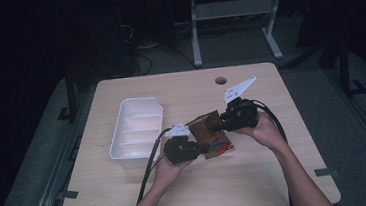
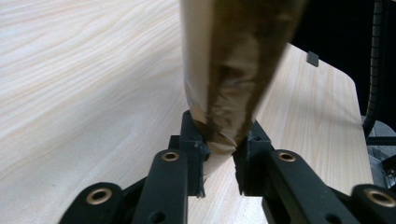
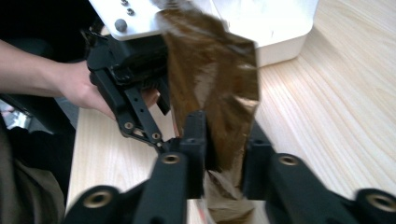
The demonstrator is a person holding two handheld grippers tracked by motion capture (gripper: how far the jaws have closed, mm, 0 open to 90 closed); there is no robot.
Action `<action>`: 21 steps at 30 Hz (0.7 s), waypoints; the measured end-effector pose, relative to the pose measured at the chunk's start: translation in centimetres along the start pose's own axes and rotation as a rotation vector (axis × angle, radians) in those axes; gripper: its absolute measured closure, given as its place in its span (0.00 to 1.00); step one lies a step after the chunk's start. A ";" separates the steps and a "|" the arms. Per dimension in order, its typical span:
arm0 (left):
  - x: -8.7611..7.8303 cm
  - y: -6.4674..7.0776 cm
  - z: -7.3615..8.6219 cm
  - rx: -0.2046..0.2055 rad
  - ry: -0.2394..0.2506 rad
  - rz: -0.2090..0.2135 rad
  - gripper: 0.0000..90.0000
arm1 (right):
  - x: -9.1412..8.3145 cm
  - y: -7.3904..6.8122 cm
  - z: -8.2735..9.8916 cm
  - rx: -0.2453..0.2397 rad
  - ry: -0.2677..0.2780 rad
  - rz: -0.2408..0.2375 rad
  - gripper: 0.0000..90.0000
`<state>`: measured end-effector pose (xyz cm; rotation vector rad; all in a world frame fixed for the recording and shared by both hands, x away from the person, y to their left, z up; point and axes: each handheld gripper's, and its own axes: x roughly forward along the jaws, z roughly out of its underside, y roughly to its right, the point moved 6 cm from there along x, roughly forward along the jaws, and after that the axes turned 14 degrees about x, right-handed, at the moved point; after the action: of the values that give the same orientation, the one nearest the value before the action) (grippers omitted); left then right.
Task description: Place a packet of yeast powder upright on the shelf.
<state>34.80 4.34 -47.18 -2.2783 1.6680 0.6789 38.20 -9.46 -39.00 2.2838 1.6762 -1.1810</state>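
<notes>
surface: light wooden table (image 1: 257, 176); on it: white compartmented tray (image 1: 135, 129), left of centre

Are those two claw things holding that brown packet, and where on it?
Yes. The left gripper pinches the brown packet at one end; the right gripper has the opposite end between its jaws, but a firm pinch there cannot be told.

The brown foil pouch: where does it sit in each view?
High view: brown foil pouch at table centre, between both tools.
Left gripper view: top centre, narrowing down into the jaws.
Right gripper view: centre, rising from the jaws.
Shared landmark: the light wooden table.
</notes>
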 end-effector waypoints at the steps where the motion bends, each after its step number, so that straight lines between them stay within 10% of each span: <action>1: 0.0 0.1 0.0 0.004 0.001 -0.001 0.80 | 0.0 0.0 0.0 0.000 -0.002 0.003 0.88; 9: -0.7 0.7 -0.5 0.040 0.019 -0.053 0.65 | -1.7 0.2 0.2 0.034 0.038 -0.051 0.97; 21: -2.3 1.9 -0.1 0.146 -0.033 -0.101 0.56 | -3.4 1.6 0.1 0.087 0.069 0.004 0.97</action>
<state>32.53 5.57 -45.77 -2.2192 1.5230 0.5510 39.10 -12.76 -37.56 2.4039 1.6741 -1.2109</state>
